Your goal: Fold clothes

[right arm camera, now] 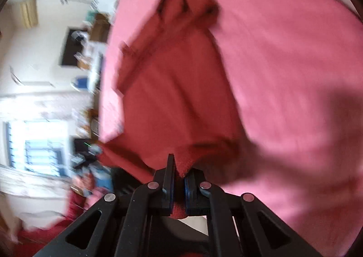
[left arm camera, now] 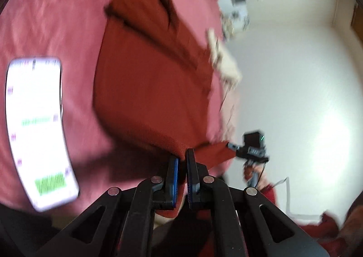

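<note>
On the pink bedsheet [left arm camera: 56, 19] lies the rust-red fabric garment [left arm camera: 147, 80], its far end bunched and its near edge lifted off the sheet. The left gripper [left arm camera: 182, 157] and the right gripper [right arm camera: 179, 166] each pinch that near edge, jaws clamped on cloth. A lit white-screened phone [left arm camera: 36, 130] rests beside the garment.
</note>
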The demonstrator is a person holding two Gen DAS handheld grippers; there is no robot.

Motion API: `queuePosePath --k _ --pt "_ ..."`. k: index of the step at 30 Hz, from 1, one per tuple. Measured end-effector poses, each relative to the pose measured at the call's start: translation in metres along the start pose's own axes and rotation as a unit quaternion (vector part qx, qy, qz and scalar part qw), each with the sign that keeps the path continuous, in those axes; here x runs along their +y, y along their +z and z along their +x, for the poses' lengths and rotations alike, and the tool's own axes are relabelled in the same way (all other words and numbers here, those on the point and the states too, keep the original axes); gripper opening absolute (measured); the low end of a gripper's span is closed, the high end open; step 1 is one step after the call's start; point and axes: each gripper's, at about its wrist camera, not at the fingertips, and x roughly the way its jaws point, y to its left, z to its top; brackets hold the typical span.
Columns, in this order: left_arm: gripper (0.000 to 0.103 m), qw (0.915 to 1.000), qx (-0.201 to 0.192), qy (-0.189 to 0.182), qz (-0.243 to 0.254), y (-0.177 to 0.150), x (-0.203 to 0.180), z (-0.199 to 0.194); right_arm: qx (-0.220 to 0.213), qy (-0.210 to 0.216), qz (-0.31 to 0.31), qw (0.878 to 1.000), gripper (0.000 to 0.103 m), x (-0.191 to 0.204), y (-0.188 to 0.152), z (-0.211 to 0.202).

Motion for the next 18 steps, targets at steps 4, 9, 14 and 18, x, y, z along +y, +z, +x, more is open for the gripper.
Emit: queuePosePath --k 4,9,14,18 --pt "0.006 0.9892 -0.093 -0.056 -0.099 0.068 0.026 -0.002 -0.048 0.049 0.042 0.997 0.005 0.009 0.077 -0.001" --pt "0.006 0.9708 -0.157 -0.06 -0.171 0.137 0.058 0.017 -0.071 0.034 0.108 0.991 0.005 -0.008 0.163 0.029" --pt "0.006 0.9803 -0.12 -0.044 -0.15 0.163 0.056 0.036 -0.031 0.006 0.104 0.994 0.006 -0.006 0.184 0.05" --pt "0.006 0.9837 -0.11 -0.063 -0.128 0.172 0.047 0.034 -0.015 0.025 0.089 0.996 0.006 0.006 0.189 0.047"
